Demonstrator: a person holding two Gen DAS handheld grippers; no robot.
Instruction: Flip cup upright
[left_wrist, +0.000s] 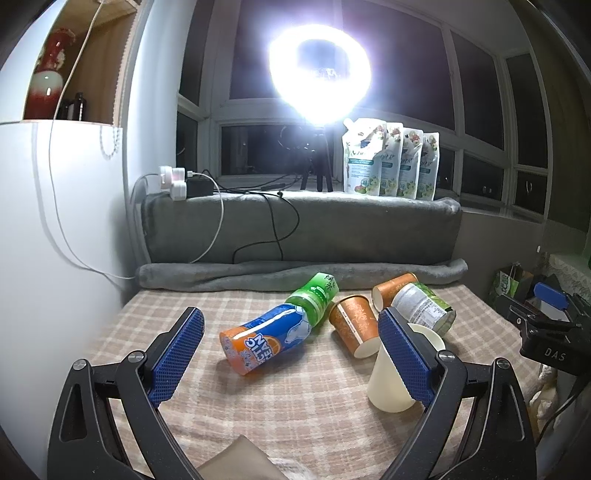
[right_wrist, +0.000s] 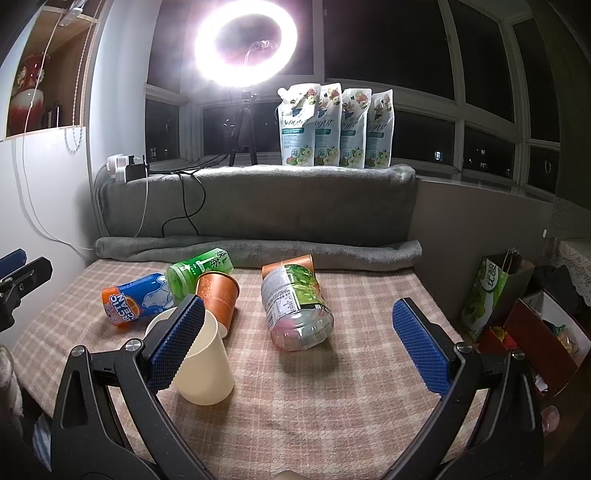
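— Night filled the windows behind the ring light (right_wrist: 245, 46), didn't it? What lay on the checked surface (right_wrist: 332, 387)?

— A cream cup (right_wrist: 205, 363), mouth tilted away from the cameras, base toward them, not upright. It sat just beside an orange patterned paper cup (right_wrist: 218, 299) lying on its side. Around them lay a blue and orange bottle (right_wrist: 136, 299) reading "ARCTIC OCEAN", a green bottle (right_wrist: 197, 271) with Chinese characters, and a clear jar (right_wrist: 295, 310) with a green label.

— Did both views agree?

— Mostly. The left wrist view showed a second orange cup (left_wrist: 393, 290) behind the jar (left_wrist: 424, 308); in the right wrist view only a sliver of orange peeked above the jar there. The right view alone showed a green paper bag (right_wrist: 487, 295) and a red box (right_wrist: 546, 336) off the surface's right edge. The left view caught "DAS" on the other tool's body.

— And the jaws?

— The left gripper (left_wrist: 291, 358) had its jaws wide apart, holding nothing; its right pad overlapped the cream cup (left_wrist: 391, 380), contact unclear. The right gripper (right_wrist: 301, 347) also stood spread and empty, its left pad in front of the same cup.

— Anything readable on the four refill pouches (right_wrist: 334, 125)?

— Too small to make out.
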